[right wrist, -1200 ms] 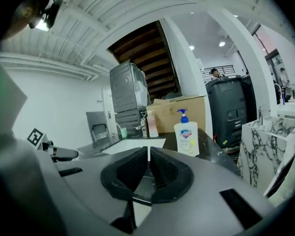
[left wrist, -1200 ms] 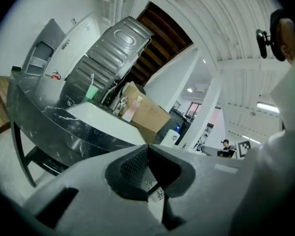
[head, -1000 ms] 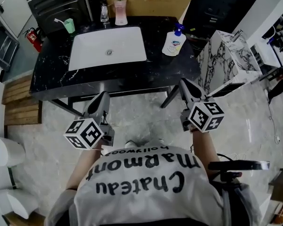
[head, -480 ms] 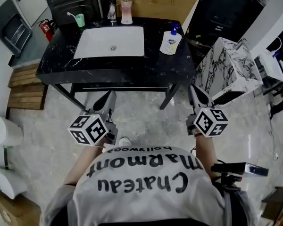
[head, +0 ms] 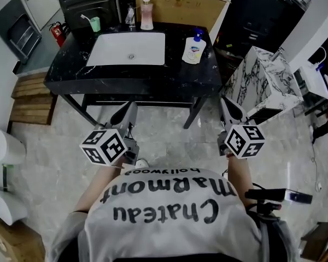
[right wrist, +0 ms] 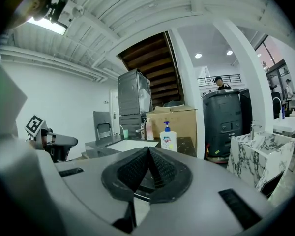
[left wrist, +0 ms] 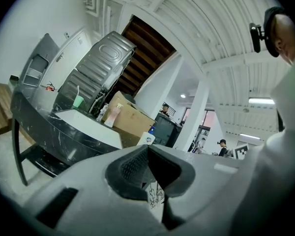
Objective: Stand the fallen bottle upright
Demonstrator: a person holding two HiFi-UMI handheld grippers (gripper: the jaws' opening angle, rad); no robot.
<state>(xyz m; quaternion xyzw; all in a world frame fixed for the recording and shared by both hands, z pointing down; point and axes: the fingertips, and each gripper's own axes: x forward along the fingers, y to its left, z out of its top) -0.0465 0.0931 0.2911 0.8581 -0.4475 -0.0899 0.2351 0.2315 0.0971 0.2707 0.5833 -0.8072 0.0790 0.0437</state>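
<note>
A white bottle with a blue pump [head: 194, 47] is on the right part of the black marble counter [head: 153, 78]; in the right gripper view this bottle [right wrist: 167, 137] stands upright. My left gripper [head: 132, 106] and right gripper [head: 224, 100] hang over the floor in front of the counter, well short of it. Both point level toward it. The left gripper's [left wrist: 147, 146] pads meet at the tip with nothing between them. The right gripper [right wrist: 148, 149] is likewise shut and empty.
A white sink [head: 127, 49] is set in the counter, with a pink pump bottle [head: 146, 13] and a green cup [head: 95, 23] behind it. A cardboard box [head: 180, 1] stands at the back, a marble block [head: 262, 81] to the right, a wooden pallet [head: 30, 100] to the left.
The counter has drawn farther away in the head view as both grippers and the person backed off from it. Both grippers stay shut and empty.
</note>
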